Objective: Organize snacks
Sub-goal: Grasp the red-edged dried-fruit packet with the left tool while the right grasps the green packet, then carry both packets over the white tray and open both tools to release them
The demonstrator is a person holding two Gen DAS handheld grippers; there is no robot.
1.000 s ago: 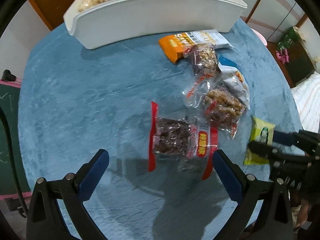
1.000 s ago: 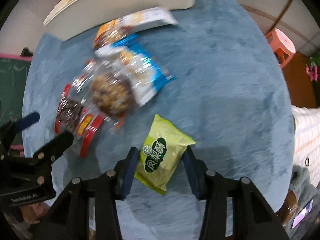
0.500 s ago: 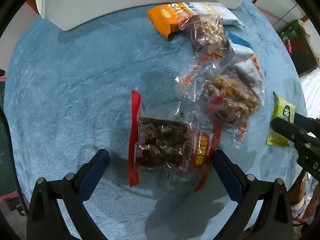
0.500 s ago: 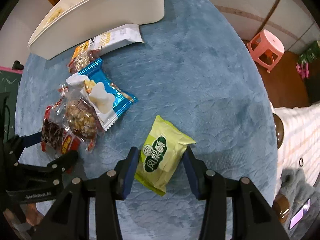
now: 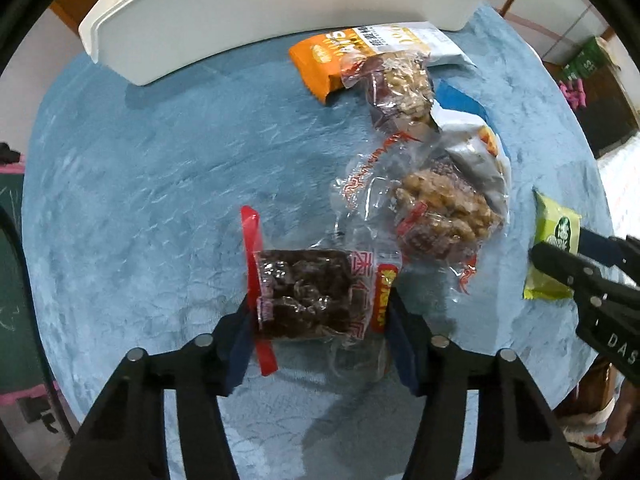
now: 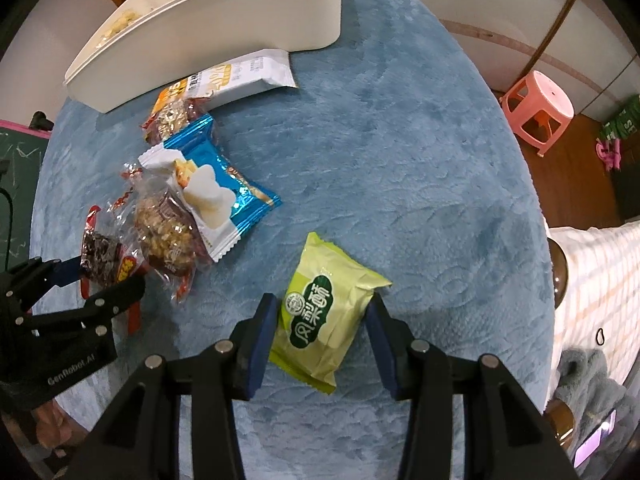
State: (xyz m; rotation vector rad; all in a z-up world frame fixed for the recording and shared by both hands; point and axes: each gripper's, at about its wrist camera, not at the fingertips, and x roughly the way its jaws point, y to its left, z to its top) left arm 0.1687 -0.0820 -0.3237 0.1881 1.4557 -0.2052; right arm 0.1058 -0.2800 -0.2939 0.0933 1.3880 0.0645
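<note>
My left gripper (image 5: pixel 320 336) is shut on a clear red-edged packet of dark snack (image 5: pixel 308 296), pinched between its blue pads. My right gripper (image 6: pixel 322 344) is shut on a green pastry packet (image 6: pixel 324 312), which also shows in the left wrist view (image 5: pixel 554 248). The white bin (image 5: pixel 280 12) stands at the far edge of the blue table (image 5: pixel 140 180). Loose on the cloth lie a nut packet (image 5: pixel 440 216), a blue-and-white packet (image 6: pixel 212 196), a smaller nut packet (image 5: pixel 400 84) and an orange-and-white packet (image 5: pixel 360 52).
A pink stool (image 6: pixel 536 108) stands on the floor beyond the table's right edge. A green chalkboard (image 5: pixel 16 280) is at the left. A striped fabric (image 6: pixel 600 280) lies past the right edge.
My left gripper has closed from wide open onto the dark snack packet. The right gripper has kept its hold on the green packet while its view shifted.
</note>
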